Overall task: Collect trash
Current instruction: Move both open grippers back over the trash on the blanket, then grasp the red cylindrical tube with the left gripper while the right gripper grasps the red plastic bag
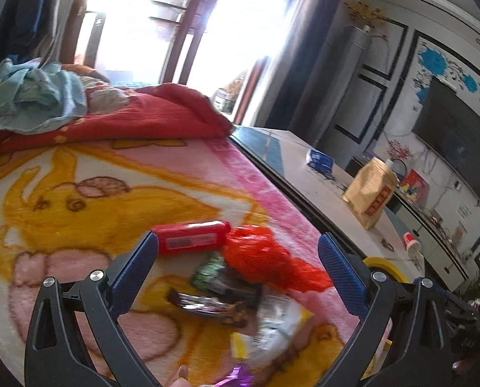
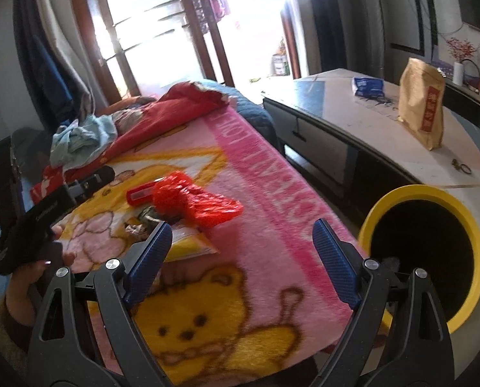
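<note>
Red plastic bag [image 1: 265, 258], one red packet [image 1: 191, 237] and several wrappers [image 1: 214, 303] lie on one blanket [image 1: 78, 193]; both grippers [image 1: 238, 251] [image 2: 241, 242] gape empty.

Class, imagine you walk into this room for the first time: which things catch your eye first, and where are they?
A crumpled red plastic bag sits on the pink and yellow cartoon blanket among a small heap of wrappers, with a red packet just behind it. Beside the bed's edge stands a yellow-rimmed bin, dark inside. Bright light floods through the window at the back.
</note>
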`<state>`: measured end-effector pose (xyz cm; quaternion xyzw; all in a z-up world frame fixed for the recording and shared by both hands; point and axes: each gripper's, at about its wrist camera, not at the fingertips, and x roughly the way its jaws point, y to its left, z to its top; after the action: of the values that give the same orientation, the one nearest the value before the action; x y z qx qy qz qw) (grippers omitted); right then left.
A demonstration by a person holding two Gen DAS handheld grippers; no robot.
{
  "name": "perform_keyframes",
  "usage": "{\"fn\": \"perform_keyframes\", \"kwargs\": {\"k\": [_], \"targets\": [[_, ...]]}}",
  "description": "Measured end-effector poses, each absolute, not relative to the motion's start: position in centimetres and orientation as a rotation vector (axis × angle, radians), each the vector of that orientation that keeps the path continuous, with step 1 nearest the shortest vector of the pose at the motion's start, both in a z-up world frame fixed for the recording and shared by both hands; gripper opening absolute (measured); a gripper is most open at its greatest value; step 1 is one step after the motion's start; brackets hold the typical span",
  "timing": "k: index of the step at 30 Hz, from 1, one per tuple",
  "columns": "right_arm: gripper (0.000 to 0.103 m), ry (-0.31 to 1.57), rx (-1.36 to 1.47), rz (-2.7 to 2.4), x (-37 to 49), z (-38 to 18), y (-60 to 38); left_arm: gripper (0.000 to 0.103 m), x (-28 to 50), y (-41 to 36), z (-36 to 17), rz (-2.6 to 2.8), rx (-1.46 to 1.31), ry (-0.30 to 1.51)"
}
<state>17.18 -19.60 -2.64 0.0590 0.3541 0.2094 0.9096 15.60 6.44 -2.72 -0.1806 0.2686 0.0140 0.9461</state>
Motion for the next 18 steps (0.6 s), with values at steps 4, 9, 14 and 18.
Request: {"fn": "perform_keyframes", "kwargs": {"k": [4, 9, 14, 18], "targets": [[0.080, 0.738, 0.097, 0.441, 17.4, -3.0, -18.4, 0.096, 15.5, 8.3, -3.2, 0.066, -0.387, 0.548], [0.080, 0.738, 0.078, 0.440, 18.2, -3.2, -17.4, 0.096, 15.4, 10.4, -4.0, 0.104, -0.406, 0.561], [0.080, 0.741, 0.070, 0.443, 19.5, -3.3, -16.3, 0.096, 16.3, 11.9, -4.6, 0.112, -0.384, 0.594], [0.080, 0.759, 0.057, 0.464, 20.7, -3.9, -15.4, 0.095, 18.3, 12.5, -4.9, 0.092, -0.294, 0.656]]}}
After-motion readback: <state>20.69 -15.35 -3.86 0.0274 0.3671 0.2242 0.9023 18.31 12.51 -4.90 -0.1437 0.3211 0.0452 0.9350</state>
